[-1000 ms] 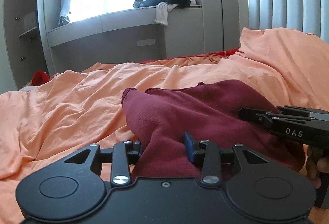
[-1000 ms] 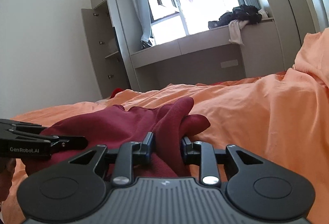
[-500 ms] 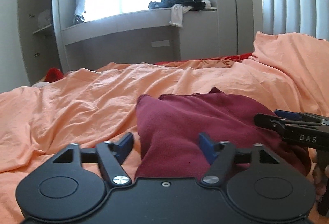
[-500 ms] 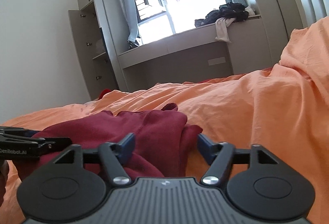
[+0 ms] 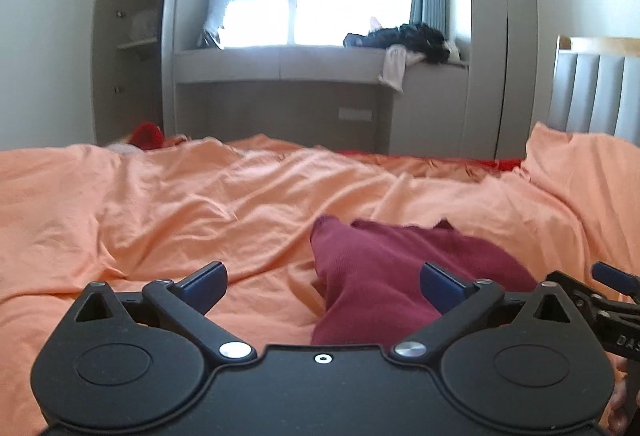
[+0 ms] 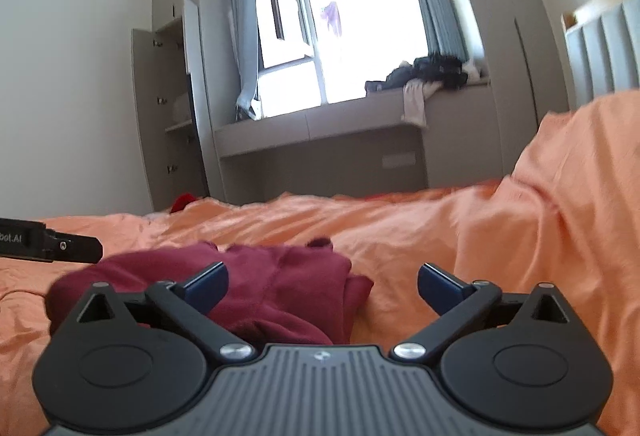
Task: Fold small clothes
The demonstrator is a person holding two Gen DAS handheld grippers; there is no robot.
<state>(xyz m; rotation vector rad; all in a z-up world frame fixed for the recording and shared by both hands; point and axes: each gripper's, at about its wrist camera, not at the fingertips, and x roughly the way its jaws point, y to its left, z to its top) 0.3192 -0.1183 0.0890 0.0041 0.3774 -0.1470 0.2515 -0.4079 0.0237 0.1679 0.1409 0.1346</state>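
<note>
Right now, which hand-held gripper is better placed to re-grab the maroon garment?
Probably right. The right hand-held gripper has the maroon garment bunched between its open fingers; the left hand-held gripper, also open, faces mostly orange sheet.

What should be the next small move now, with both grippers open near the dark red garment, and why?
Probably lift both grippers clear and look at the fold. The left gripper and the right gripper are open and hold nothing, and the dark red garment lies bunched on the orange sheet, with uneven edges that may need smoothing.
</note>
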